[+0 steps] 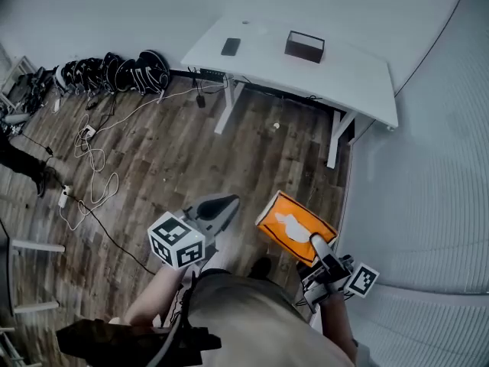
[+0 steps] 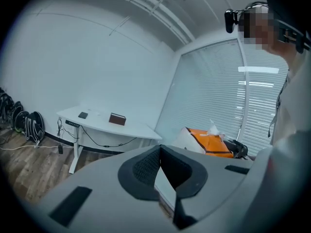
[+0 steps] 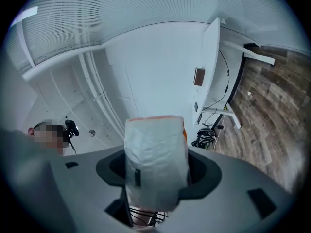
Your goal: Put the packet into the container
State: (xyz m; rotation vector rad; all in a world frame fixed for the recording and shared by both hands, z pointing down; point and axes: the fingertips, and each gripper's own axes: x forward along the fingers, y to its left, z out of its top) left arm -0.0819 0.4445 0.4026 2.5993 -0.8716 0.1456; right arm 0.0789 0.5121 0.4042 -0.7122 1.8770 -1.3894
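The packet [image 1: 294,226] is orange with a white underside, and my right gripper [image 1: 319,245] is shut on its near end, holding it out over the wooden floor. In the right gripper view the packet [image 3: 155,154] fills the space between the jaws of the right gripper [image 3: 156,174]. The container [image 1: 304,46], a small dark brown box, stands on the white table [image 1: 359,75] far ahead. It also shows in the left gripper view as the container [image 2: 117,119] and in the right gripper view as the container [image 3: 199,76]. My left gripper [image 1: 221,203] is shut and holds nothing, its pads [image 2: 146,166] meeting at the tips.
A dark phone [image 1: 230,47] lies on the table left of the container. Black gear [image 1: 114,71] is piled along the wall, and cables [image 1: 92,167] trail over the floor at the left. Window blinds [image 1: 428,189] run along the right side.
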